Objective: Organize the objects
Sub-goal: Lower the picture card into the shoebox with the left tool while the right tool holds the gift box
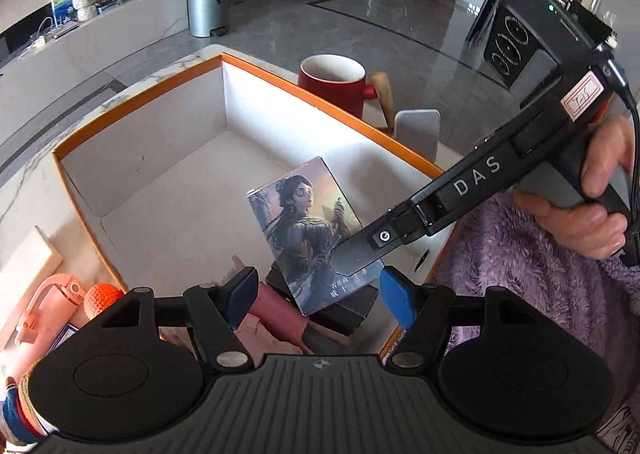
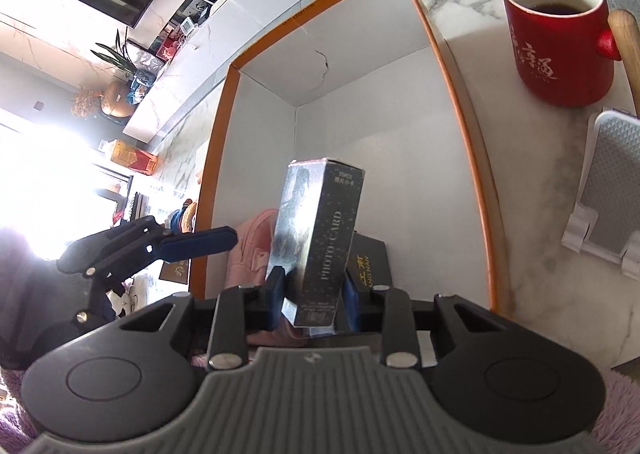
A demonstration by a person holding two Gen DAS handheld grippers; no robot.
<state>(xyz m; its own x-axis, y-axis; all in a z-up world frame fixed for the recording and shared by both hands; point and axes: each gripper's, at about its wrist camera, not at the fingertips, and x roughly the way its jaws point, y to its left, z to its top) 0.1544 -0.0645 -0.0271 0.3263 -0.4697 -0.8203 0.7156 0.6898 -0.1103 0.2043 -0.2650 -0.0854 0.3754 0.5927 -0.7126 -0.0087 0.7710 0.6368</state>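
Observation:
A slim photo-card box point(image 2: 320, 238) with a painted figure on its face point(image 1: 308, 230) stands upright over the open orange-rimmed white box point(image 1: 136, 101). My right gripper point(image 2: 314, 296) is shut on its lower end, blue pads pressed to both broad faces. In the left wrist view one dark right finger point(image 1: 356, 254) lies across the card box's front, and a hand holds that gripper's handle. My left gripper point(image 1: 318, 298) is open, its blue pads wide apart and clear of the card box's bottom corner. From the right wrist view its blue pad point(image 2: 200, 242) hovers by the orange rim point(image 2: 440, 33).
A pink item point(image 2: 256, 242) and a black box point(image 2: 368, 262) lie in the box's near end. A red mug point(image 2: 560, 41) of dark drink and a grey stand point(image 2: 612, 173) sit on the marble top beside it. A pink bottle point(image 1: 44, 306) and orange ball point(image 1: 104, 296) lie at left.

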